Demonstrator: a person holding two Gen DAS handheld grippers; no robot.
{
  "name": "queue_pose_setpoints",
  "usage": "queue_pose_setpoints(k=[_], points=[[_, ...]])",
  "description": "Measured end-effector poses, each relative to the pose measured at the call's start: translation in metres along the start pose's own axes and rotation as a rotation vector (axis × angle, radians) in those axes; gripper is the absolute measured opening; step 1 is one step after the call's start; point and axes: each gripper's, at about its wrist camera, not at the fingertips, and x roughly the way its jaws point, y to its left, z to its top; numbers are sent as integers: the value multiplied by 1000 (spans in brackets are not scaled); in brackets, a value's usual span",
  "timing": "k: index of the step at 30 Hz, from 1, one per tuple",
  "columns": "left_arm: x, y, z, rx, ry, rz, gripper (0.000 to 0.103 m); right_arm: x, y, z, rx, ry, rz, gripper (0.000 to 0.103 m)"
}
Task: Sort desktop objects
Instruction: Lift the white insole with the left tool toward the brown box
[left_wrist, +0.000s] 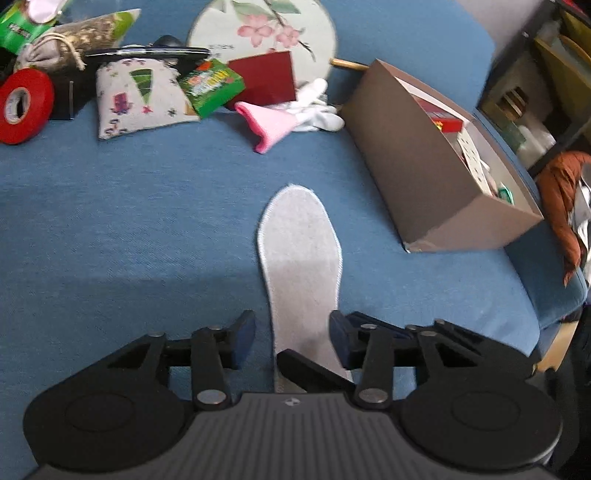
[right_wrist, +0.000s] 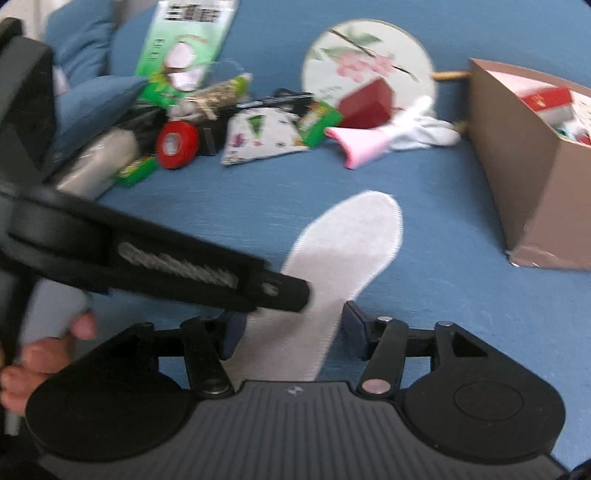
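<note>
— What covers the worktop?
— Blue cloth (left_wrist: 129, 221). A grey insole (left_wrist: 299, 251) lies flat mid-surface. A brown box (left_wrist: 424, 177) sits near the right edge; shelving (left_wrist: 535, 92) stands beyond that edge.
— And the far edge?
— Clutter: fan (left_wrist: 262, 33), red tape (left_wrist: 24, 105), pink cloth (left_wrist: 269, 125).
— The tools?
— Left gripper (left_wrist: 291, 339) and right gripper (right_wrist: 291, 328) are both spread wide, each straddling the insole's heel, gripping nothing.
</note>
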Motion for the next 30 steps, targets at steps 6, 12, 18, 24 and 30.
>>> queue_pose_setpoints(k=[6,12,18,24,30], points=[[10,-1,10,37,3,29,65,14,10,0,7,-5,-46,80],[28,-15,15,118,50,10,50,22,20,-6,-87,-42,-77,69],[26,-10,18,58,65,25,20,12,14,-7,-28,-62,-100,61],[12,-20,10,38,32,37,19,-3,7,-5,-1,-80,-119,39],[1,-31,18,13,0,2,14,-16,-12,3,53,-108,-107,39]])
